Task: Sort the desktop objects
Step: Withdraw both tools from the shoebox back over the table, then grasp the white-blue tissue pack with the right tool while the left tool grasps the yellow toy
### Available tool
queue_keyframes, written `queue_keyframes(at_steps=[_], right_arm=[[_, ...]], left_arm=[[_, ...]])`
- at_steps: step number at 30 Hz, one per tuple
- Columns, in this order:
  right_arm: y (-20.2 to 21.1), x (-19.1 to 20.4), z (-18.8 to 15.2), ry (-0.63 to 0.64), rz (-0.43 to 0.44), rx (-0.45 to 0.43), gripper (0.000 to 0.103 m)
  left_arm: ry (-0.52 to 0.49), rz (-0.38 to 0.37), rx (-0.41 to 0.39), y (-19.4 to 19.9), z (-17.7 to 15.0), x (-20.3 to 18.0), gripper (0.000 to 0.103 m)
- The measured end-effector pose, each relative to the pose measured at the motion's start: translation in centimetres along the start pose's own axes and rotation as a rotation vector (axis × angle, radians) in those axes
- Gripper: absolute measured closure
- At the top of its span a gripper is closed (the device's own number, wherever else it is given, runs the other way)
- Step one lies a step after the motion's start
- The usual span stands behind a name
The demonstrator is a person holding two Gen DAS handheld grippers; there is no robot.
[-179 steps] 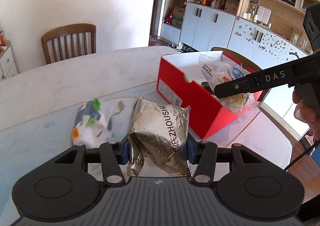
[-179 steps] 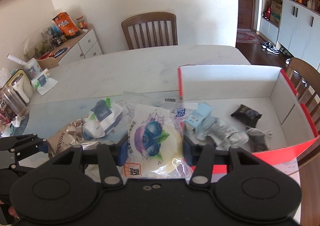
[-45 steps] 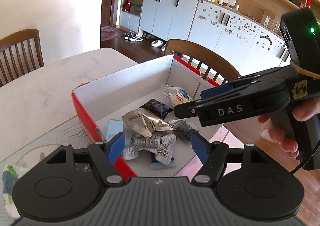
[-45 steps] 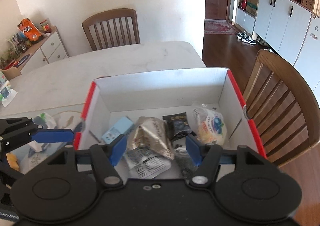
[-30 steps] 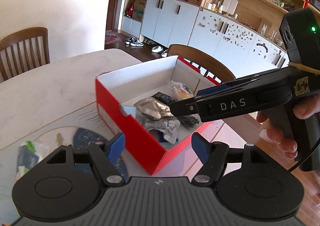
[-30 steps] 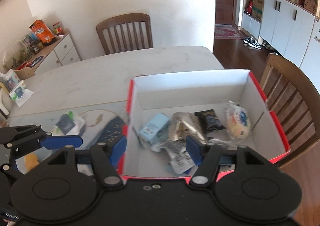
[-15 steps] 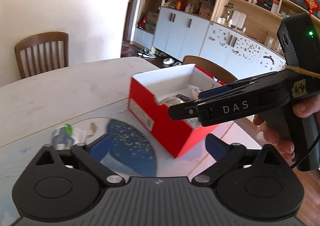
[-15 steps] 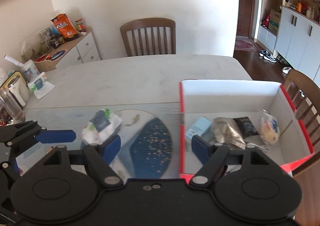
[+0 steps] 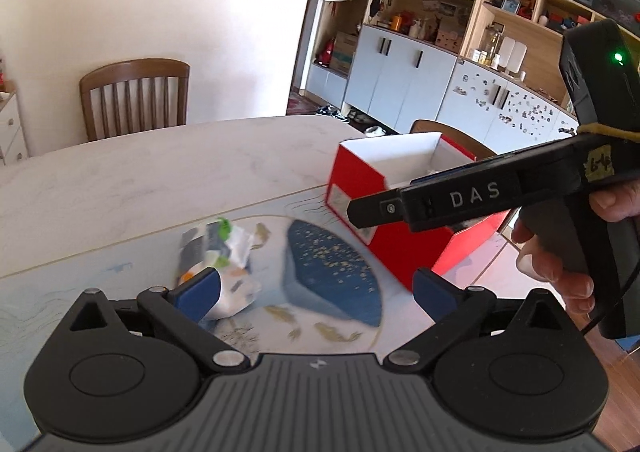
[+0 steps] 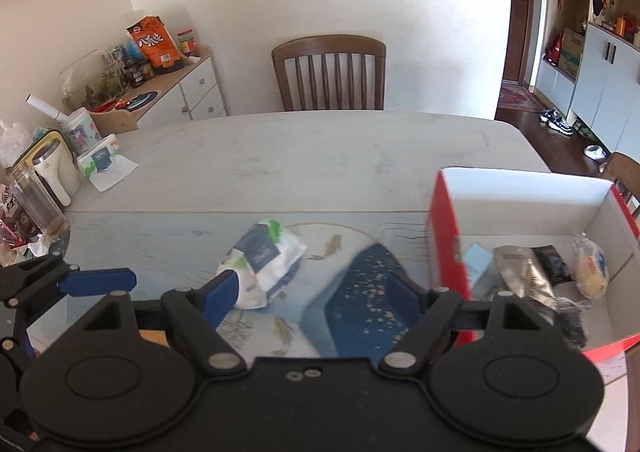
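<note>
Both tools spread wide and empty above the counter.

The left tool (image 9: 314, 286) and right tool (image 10: 316, 288) have just been opening, with nothing between the fingers. A white packet (image 10: 266, 258) is seen lying mid-counter on the mat (image 10: 360, 300); other packets are held in the red box (image 10: 444, 236) at the counter's right edge.

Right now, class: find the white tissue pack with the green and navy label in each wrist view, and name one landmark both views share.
Left wrist view: the tissue pack lies left of centre on the mat, just beyond the left blue finger.
Right wrist view: the tissue pack lies left of centre, beside the left blue finger.
Shared landmark: the red box, right of the pack in both.
</note>
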State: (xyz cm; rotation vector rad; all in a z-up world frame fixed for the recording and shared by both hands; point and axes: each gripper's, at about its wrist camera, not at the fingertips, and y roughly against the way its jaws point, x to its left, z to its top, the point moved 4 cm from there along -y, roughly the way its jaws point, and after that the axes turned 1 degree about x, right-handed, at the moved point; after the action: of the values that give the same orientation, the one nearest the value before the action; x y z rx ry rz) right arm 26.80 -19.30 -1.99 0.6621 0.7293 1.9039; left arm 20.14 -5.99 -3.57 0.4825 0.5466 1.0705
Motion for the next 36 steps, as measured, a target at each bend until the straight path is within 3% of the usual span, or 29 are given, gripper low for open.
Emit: queue_keyframes(at_steps=[13, 20, 36], right_arm=[[-4.1, 3.6, 0.5, 0.012, -0.007, 0.036, 0.022], [-6.7, 5.2, 0.5, 0.029, -0.020, 0.046, 0.022], [-13.7, 7.1, 1.1, 0.003, -0.064, 0.125, 0.022]], left_arm=[[0.051, 0.064, 0.057, 0.8, -3.7, 5.5, 0.000], [0.007, 0.103, 0.078, 0.4, -5.4, 7.5, 0.000], [-0.033, 0.094, 0.123, -3.1, -7.5, 10.9, 0.000]])
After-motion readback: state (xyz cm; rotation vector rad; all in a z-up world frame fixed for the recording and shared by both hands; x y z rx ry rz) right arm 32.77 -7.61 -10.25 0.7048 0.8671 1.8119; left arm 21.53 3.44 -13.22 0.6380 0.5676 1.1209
